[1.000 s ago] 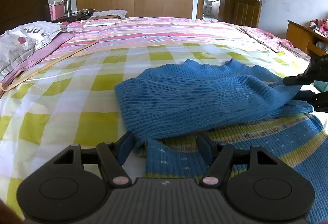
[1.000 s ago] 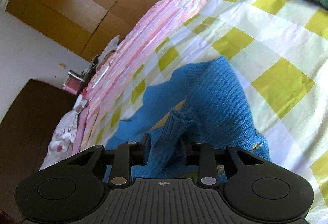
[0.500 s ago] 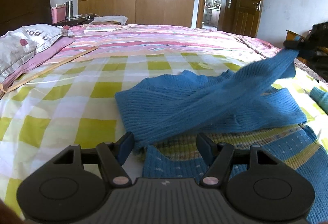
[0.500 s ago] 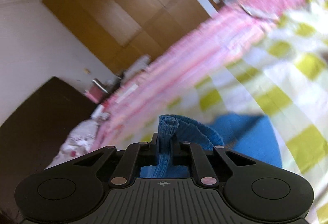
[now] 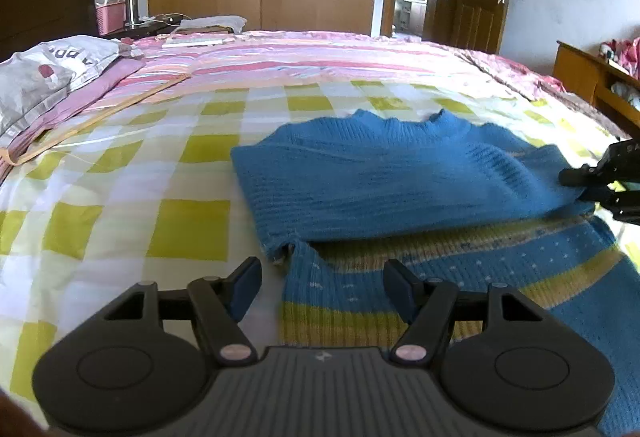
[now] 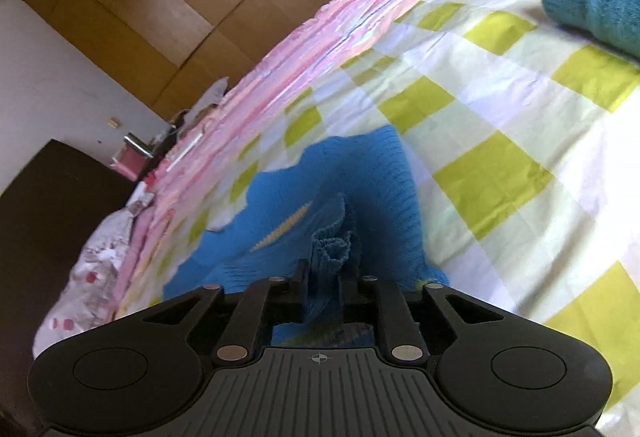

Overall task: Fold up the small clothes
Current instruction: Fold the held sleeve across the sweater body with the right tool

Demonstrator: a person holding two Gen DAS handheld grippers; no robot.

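step: sleeve fold | my right hand-held gripper point(image 6: 322, 277) pinching the sweater point(image 5: 400, 189) cuff point(image 6: 332, 249) on the bed point(image 5: 160, 173), left hand-held gripper point(image 5: 322, 291) wide open, empty, sweater just ahead | next: probably drop cuff, smooth

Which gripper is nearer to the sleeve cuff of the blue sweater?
Right. The right gripper is shut on the sleeve cuff. The left gripper is open, across the blue sweater at its near hem.
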